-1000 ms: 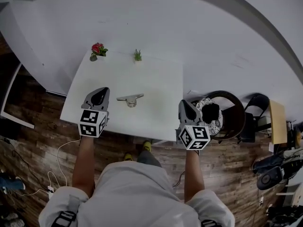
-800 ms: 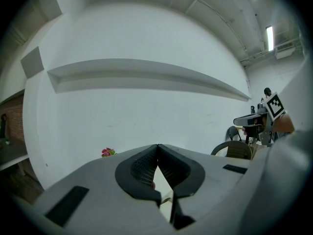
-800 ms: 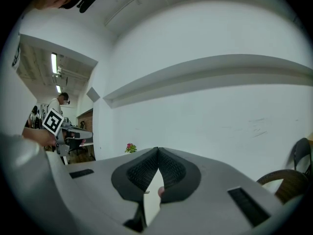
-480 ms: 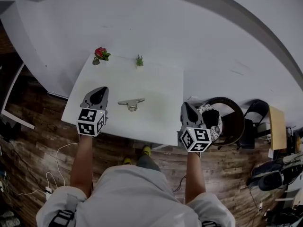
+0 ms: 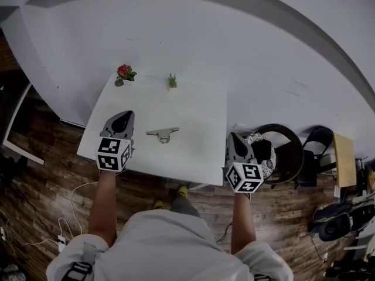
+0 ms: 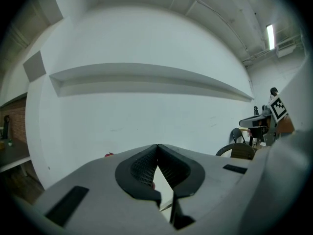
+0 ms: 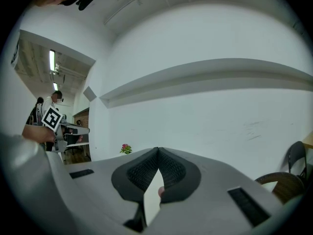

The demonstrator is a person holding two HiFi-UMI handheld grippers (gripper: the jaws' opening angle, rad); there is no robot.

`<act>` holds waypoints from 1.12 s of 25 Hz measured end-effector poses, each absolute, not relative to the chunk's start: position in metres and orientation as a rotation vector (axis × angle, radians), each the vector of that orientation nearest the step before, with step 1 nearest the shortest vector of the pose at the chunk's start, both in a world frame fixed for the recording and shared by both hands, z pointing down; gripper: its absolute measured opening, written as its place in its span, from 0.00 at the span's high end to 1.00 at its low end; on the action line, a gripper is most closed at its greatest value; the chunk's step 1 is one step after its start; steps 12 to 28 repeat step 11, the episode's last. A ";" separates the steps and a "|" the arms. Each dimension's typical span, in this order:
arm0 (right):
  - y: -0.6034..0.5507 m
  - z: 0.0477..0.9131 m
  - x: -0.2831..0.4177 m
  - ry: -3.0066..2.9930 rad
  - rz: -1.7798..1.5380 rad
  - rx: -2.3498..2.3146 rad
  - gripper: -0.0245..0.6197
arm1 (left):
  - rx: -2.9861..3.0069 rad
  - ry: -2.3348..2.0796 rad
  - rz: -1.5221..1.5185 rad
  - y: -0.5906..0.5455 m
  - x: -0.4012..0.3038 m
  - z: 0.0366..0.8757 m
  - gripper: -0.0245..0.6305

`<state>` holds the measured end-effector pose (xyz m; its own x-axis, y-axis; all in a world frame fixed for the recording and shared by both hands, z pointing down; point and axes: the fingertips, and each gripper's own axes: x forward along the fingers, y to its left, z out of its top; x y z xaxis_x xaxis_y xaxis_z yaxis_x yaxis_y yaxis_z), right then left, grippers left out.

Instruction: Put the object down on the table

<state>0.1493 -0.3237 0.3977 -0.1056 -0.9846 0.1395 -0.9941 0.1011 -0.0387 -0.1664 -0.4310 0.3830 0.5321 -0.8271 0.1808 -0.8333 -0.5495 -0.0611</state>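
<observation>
small grey metal object (image 5: 162,134), lying flat, near the middle of the white table (image 5: 196,107)

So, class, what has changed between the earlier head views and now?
Nothing visibly changed apart from a slight shift of the camera. The left gripper and right gripper stay shut and empty, either side of the metal object lying on the table.

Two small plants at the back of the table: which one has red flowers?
The left plant: it carries red blooms, while the right plant shows only green leaves.
</observation>
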 end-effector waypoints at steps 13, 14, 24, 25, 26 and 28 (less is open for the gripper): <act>-0.332 0.397 0.159 -2.259 0.188 2.083 0.95 | 2.726 -1.507 0.276 -0.441 -0.164 0.376 0.93; -0.332 0.397 0.159 -2.259 0.188 2.083 0.95 | 2.726 -1.507 0.276 -0.441 -0.164 0.376 0.93; -0.332 0.397 0.159 -2.259 0.188 2.083 0.95 | 2.726 -1.507 0.276 -0.441 -0.164 0.376 0.93; -0.332 0.397 0.159 -2.259 0.188 2.083 0.95 | 2.726 -1.507 0.276 -0.441 -0.164 0.376 0.93; -0.332 0.397 0.159 -2.259 0.188 2.083 0.95 | 2.726 -1.507 0.276 -0.441 -0.164 0.376 0.93; -0.332 0.397 0.159 -2.259 0.188 2.083 0.95 | 2.726 -1.507 0.276 -0.441 -0.164 0.376 0.93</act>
